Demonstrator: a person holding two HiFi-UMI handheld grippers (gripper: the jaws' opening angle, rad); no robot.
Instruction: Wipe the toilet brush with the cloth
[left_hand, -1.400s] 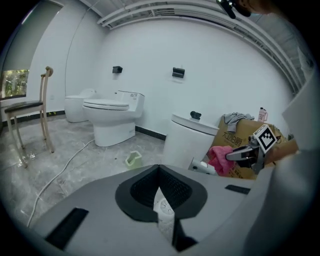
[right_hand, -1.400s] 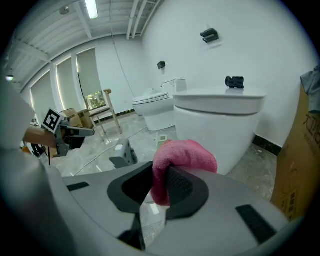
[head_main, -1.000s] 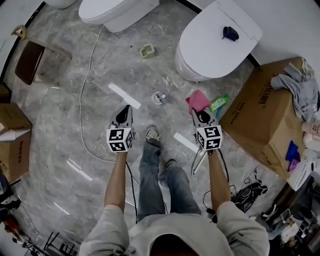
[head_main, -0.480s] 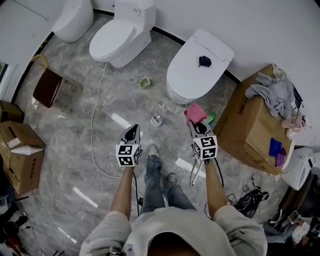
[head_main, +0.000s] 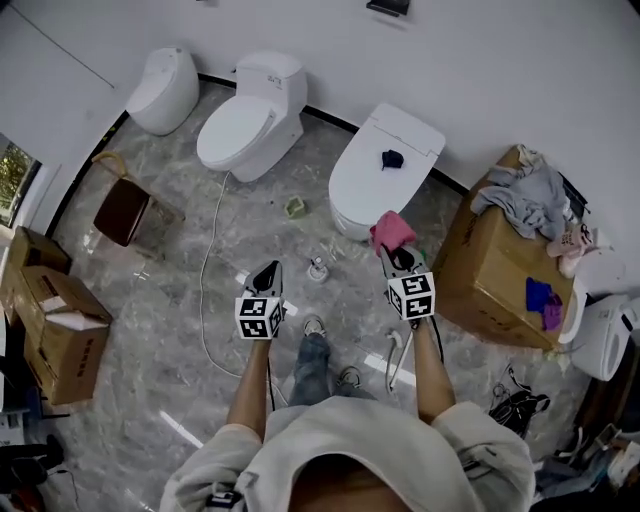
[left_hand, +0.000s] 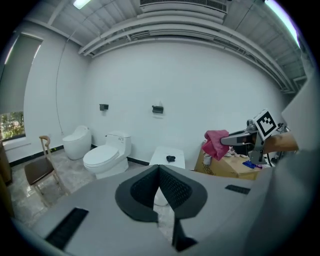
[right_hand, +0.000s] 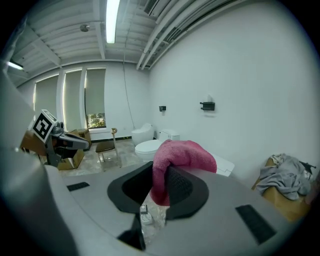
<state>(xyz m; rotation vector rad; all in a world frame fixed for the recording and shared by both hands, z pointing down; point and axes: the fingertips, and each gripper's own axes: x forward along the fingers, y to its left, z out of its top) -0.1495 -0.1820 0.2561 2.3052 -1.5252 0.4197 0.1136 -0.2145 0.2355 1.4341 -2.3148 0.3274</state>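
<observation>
The left gripper (left_hand: 159, 168) is held up in the air with its two jaws pressed together, and nothing is held in it. The right gripper (right_hand: 160, 172) is held up beside it, and its jaws are squeezed on the pink cloth (right_hand: 183, 153), which is bunched over the top of the tips and hangs down between them. In the head view the left gripper (head_main: 268, 269) and the right gripper (head_main: 394, 250) are seen side by side above the grey floor (head_main: 150, 300), with the pink cloth (head_main: 392, 229) at the far end of the right one. A small white thing (head_main: 318, 268) is seen on the floor between the two grippers, near the front of the closed toilet (head_main: 385, 175). Whether it is the toilet brush cannot be told. A small dark thing (head_main: 392, 158) is laid on that toilet's lid. Two more toilets (head_main: 248, 118) are lined up along the wall to the left. A cardboard box (head_main: 500, 270) is set at the right edge of the floor, with grey clothes (head_main: 530, 195) piled on top. A chair (head_main: 125, 208) is placed by the left wall.
</observation>
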